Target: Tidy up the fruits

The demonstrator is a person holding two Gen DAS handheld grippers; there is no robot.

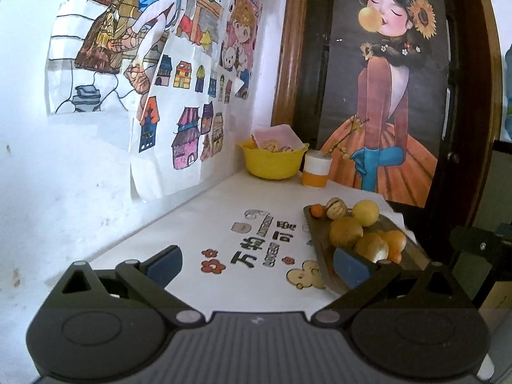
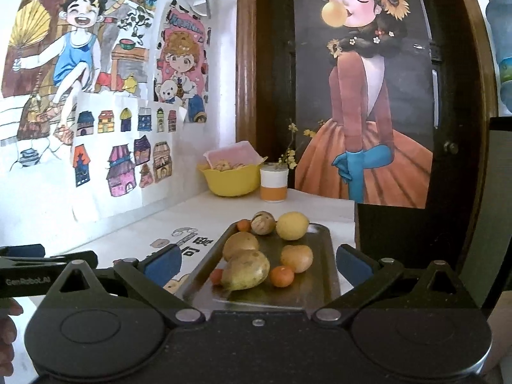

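A dark metal tray (image 2: 320, 256) lies on the white table and holds several fruits: a yellow lemon (image 2: 292, 225), a brown pear (image 2: 246, 270), a small orange (image 2: 281, 276), a striped round fruit (image 2: 263, 222). My right gripper (image 2: 257, 264) is open, its fingers either side of the tray's near end, with nothing held. In the left wrist view the tray (image 1: 321, 243) sits at the right with the lemon (image 1: 365, 212) and other fruits (image 1: 346, 231). My left gripper (image 1: 259, 265) is open over the printed tablecloth, left of the tray.
A yellow bowl (image 2: 231, 181) with snacks and a pink packet stands at the back by the wall. Beside it is a white and orange cup (image 2: 273, 185). Drawings cover the left wall. A dark wooden door with a poster rises behind the table's right edge.
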